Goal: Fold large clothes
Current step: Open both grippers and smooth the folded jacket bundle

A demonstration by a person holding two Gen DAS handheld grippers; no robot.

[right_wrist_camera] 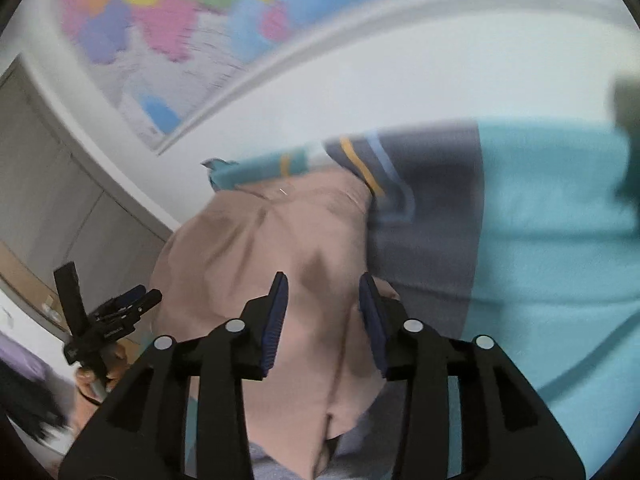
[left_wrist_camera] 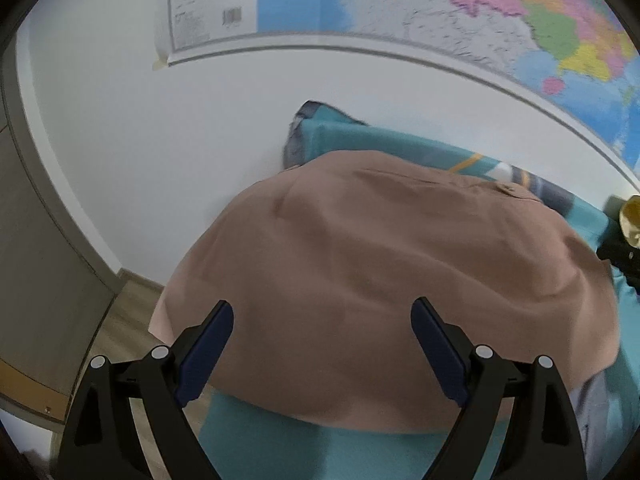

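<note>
The tan garment (left_wrist_camera: 384,280) lies spread on the teal bedsheet (left_wrist_camera: 340,452) near the wall map (left_wrist_camera: 500,12), with the left gripper (left_wrist_camera: 322,312) wide open and the right gripper (right_wrist_camera: 323,284), blurred, seemingly empty above it.

Bedroom — bed (left_wrist_camera: 360,140), wall map (left_wrist_camera: 500,12)

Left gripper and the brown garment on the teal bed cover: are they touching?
Cannot tell. In the left wrist view the left gripper is open over the brown garment, but the angle hides any gap or contact.
</note>
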